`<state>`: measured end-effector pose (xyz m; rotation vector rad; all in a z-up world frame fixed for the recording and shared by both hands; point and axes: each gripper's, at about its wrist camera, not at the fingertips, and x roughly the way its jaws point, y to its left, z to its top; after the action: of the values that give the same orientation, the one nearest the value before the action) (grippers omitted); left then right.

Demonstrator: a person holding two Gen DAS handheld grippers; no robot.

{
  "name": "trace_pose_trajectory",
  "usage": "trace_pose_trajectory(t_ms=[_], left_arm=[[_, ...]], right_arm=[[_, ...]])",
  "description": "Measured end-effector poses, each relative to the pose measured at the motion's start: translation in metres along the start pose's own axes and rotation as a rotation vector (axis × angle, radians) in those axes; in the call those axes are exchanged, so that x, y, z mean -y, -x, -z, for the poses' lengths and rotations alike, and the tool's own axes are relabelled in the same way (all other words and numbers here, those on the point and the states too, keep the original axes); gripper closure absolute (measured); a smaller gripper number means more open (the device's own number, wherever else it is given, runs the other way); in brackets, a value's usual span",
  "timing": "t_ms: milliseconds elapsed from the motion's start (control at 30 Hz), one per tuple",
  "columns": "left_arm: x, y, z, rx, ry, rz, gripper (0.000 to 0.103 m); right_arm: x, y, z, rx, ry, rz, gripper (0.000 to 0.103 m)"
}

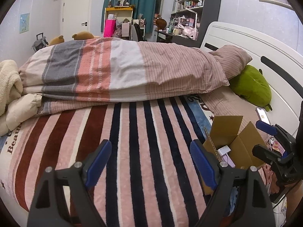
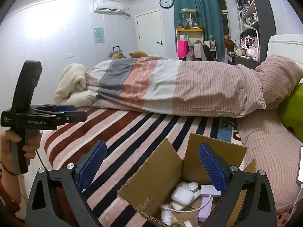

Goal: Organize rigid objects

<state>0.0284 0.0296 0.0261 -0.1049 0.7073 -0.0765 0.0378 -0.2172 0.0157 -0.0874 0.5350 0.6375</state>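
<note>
Here, the cardboard box [image 2: 164, 172] sits open on the striped blanket [image 2: 132, 136], holding small white cases [image 2: 182, 194], a lilac device [image 2: 205, 206] and a cable. The right gripper [image 2: 151, 168] hangs above the box, jaws wide and empty. The left gripper [image 1: 149, 162] hovers left of the box, jaws also wide, gripping nothing.
</note>
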Motion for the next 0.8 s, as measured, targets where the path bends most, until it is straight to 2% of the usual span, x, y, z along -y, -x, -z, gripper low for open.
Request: trace_pose_trajectory(t_ms=[800], left_arm=[[0.0014,0.0024,-0.0028,0.004,-0.001,-0.005,0.019]], right_arm=[[0.0046,-0.0006,-0.0005,0.001,0.006,-0.008,0.006]])
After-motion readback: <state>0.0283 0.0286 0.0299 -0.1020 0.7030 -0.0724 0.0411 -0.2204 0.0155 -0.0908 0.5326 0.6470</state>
